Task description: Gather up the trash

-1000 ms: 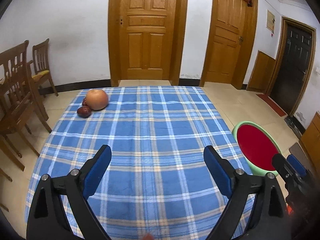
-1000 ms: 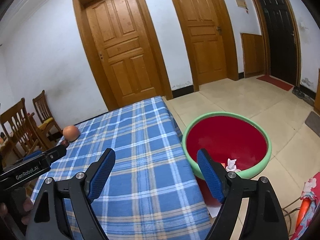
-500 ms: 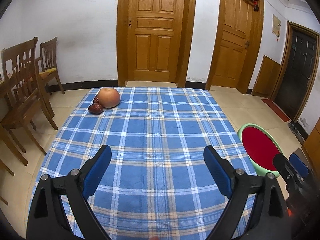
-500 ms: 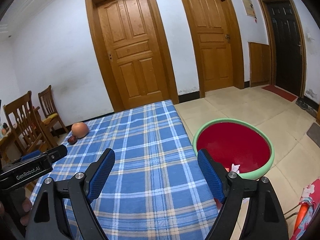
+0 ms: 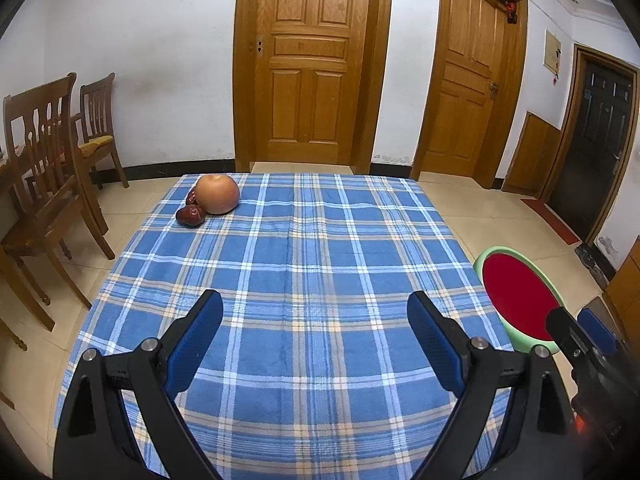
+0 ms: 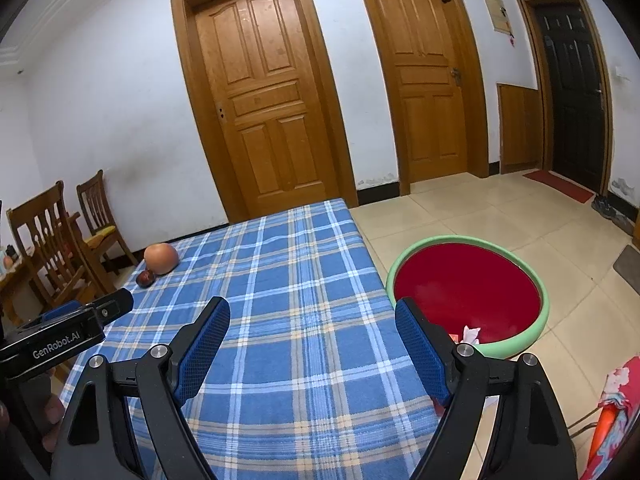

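A green-rimmed basin (image 6: 467,292) with a red inside stands on the floor right of the table; a crumpled white scrap (image 6: 471,333) lies near its front wall. In the left wrist view the basin (image 5: 516,300) shows at the right. My left gripper (image 5: 315,312) hovers open over the blue plaid tablecloth (image 5: 304,264), nothing between its blue pads. My right gripper (image 6: 312,316) is open too, over the table's right edge, empty. An orange-brown round fruit (image 5: 217,193) and dark red small fruits (image 5: 191,215) sit at the table's far left corner.
Wooden chairs (image 5: 44,184) stand left of the table. Wooden doors (image 5: 308,64) line the back wall, and a dark door (image 6: 568,80) is at the right. Tiled floor (image 6: 500,216) stretches beyond the basin. A red patterned item (image 6: 612,412) lies at the lower right.
Both views have tilted up slightly: the table, fruit and basin sit lower and farther in frame than a second ago. Both grippers stay open and empty.
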`<state>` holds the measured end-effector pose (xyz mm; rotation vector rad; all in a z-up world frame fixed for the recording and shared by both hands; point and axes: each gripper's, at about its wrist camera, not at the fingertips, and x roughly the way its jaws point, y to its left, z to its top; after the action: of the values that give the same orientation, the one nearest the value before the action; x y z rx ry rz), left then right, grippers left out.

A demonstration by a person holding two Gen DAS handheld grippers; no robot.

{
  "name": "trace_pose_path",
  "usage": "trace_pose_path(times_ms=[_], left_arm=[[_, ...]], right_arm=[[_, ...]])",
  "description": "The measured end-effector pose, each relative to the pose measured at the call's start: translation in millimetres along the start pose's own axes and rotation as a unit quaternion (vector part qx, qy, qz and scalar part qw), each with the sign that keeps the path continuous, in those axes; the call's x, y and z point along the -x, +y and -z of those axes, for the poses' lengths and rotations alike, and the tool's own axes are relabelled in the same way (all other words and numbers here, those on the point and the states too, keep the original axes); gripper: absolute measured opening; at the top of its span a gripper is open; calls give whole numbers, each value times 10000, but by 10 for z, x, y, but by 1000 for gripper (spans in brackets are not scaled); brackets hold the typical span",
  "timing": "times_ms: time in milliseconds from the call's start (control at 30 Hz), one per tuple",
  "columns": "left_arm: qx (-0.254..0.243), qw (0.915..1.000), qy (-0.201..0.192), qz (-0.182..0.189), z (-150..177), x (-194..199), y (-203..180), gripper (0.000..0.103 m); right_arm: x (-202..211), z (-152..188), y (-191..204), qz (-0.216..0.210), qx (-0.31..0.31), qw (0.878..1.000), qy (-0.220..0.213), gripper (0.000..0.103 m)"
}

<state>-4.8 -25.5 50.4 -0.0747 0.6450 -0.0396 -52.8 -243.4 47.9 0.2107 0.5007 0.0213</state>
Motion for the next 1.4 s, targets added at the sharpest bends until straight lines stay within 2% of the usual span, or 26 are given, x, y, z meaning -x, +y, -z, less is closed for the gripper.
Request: trace_pose_path(times_ms=[1400], left_arm=[[-5, 10000, 27, 72, 21, -5, -21, 92]], right_arm=[[22, 8, -49, 25, -73, 10000, 20, 85]])
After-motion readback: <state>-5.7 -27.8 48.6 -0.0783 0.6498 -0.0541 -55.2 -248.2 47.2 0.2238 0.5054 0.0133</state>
